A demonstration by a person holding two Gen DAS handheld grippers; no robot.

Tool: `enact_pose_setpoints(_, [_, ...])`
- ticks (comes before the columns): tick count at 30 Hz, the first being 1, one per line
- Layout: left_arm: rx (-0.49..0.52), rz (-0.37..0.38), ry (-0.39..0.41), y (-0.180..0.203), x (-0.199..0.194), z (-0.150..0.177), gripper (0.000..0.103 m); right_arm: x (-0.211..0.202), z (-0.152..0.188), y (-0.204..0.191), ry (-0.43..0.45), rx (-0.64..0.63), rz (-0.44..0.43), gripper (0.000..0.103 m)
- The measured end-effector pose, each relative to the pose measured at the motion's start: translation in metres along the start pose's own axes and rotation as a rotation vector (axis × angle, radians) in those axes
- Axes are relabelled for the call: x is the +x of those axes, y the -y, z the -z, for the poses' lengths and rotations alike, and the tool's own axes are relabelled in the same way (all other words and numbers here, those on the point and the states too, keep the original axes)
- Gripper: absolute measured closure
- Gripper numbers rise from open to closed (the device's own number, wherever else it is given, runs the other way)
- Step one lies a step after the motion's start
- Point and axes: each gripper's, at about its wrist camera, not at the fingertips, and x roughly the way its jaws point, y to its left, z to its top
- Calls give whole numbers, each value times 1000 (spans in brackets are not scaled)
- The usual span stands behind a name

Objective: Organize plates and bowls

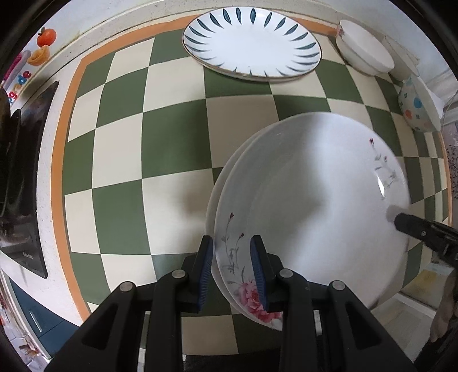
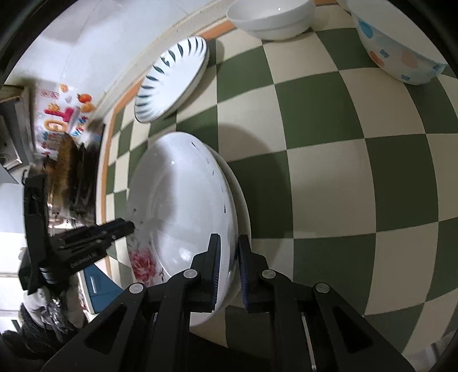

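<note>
Left wrist view: the left hand-held gripper point(image 1: 232, 274) sits at lower centre, its blue pads point(image 1: 206, 274) either side of the near rim of two stacked white rose-patterned plates point(image 1: 315, 200), clamped on that rim. The stack fills the lower right of the frame, over the green-and-cream checked bench point(image 1: 171, 143). At right edge, the right hand-held gripper point(image 1: 400, 221) reaches the stack's far rim. Upper centre: a white plate with blue leaf marks point(image 1: 252, 43) lying flat. Upper right: a white bowl point(image 1: 363, 48); below it, a dotted bowl point(image 1: 415, 106).

Right wrist view: the right hand-held gripper point(image 2: 229, 271) at lower centre, jaws narrow, straddling the rim of the rose plates point(image 2: 183, 214); whether both pads press I cannot tell. The left hand-held gripper point(image 2: 130, 227) meets the stack's opposite rim at centre left. Blue-leaf plate point(image 2: 171, 83) upper left; white bowl point(image 2: 272, 17) top centre; dotted bowl point(image 2: 400, 51) upper right.
</note>
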Motion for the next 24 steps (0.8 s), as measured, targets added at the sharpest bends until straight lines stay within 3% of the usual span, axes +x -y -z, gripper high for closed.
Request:
enact_pose_setpoints(2, [-13,14,16,-4,-13,-3,78,-9,-2,-3,12,-8,3,83])
enact_pose_setpoints(5, [-43,49,72,-12,-41,-18,78,-34,-13,-11,66,-15,8,72])
enact_pose_setpoints(10, [-110,75,144,-34,-56,-76,74,-48,-67,-34,133,-25,-9,65])
enact_pose_setpoints(17, [-184,104,102,-78,-14,-166,74,-4,-161,-55,158,-14,37,65])
enact_pose_setpoints(24, [-169,134,40,-83,23,-214,74,38,-215,-53,125,29,84,65])
